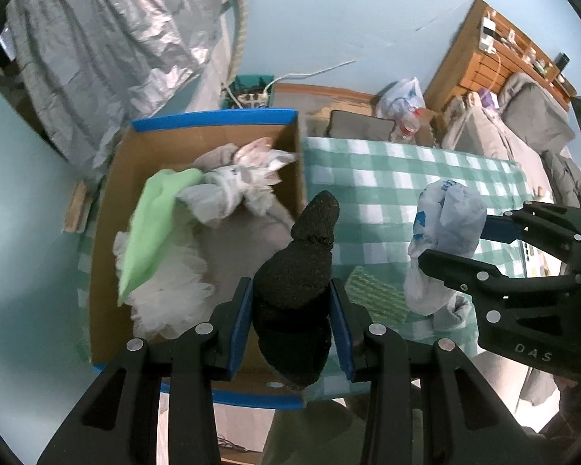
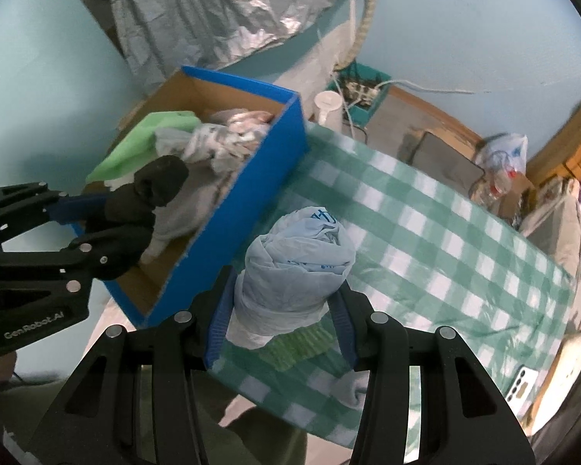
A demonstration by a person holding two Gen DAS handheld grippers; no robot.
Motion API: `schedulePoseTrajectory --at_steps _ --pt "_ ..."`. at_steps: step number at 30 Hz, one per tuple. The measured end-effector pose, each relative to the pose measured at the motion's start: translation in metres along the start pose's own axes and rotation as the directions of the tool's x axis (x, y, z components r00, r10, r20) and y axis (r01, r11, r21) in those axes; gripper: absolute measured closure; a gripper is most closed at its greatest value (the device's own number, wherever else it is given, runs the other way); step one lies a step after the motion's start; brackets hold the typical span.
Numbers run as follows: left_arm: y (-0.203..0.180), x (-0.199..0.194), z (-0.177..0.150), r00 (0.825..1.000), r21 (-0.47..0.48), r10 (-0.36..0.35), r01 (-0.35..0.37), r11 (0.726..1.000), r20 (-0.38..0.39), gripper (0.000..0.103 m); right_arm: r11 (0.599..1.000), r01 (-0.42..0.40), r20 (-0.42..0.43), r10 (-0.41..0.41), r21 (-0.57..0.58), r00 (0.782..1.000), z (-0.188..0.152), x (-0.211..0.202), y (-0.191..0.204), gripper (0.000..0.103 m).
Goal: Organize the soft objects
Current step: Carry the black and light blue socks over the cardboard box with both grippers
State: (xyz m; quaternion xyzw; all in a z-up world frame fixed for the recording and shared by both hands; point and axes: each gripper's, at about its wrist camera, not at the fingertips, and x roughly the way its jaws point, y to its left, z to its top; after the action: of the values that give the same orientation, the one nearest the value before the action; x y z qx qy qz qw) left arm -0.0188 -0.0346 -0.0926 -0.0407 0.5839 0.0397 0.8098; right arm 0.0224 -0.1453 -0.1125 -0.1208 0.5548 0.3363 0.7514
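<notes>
Now you're carrying both loads: left gripper (image 1: pixel 292 329) jaws pinching the black sock (image 1: pixel 294 283) above the box (image 1: pixel 197 122) rim, right gripper (image 2: pixel 281 327) jaws pinching the plastic bag (image 2: pixel 296 259) above the tabletop (image 2: pixel 426 232). Clear the box wall fully before letting go.

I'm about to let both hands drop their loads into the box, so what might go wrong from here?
1. The plastic bag in the right gripper hangs over the checked tablecloth, not the box; released now, it likely misses.
2. The black sock in the left gripper hangs over the box's near corner and might fall outside.
3. The box is already heaped, so the bag may roll off.
</notes>
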Motion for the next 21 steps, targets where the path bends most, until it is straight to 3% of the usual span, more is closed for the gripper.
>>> schedulePoseTrajectory --at_steps 21 --pt "0.072 0.003 -0.024 0.998 -0.121 0.055 -0.059 0.991 -0.034 0.064 0.989 -0.081 -0.024 0.078 -0.123 0.997 0.033 0.026 0.07 0.056"
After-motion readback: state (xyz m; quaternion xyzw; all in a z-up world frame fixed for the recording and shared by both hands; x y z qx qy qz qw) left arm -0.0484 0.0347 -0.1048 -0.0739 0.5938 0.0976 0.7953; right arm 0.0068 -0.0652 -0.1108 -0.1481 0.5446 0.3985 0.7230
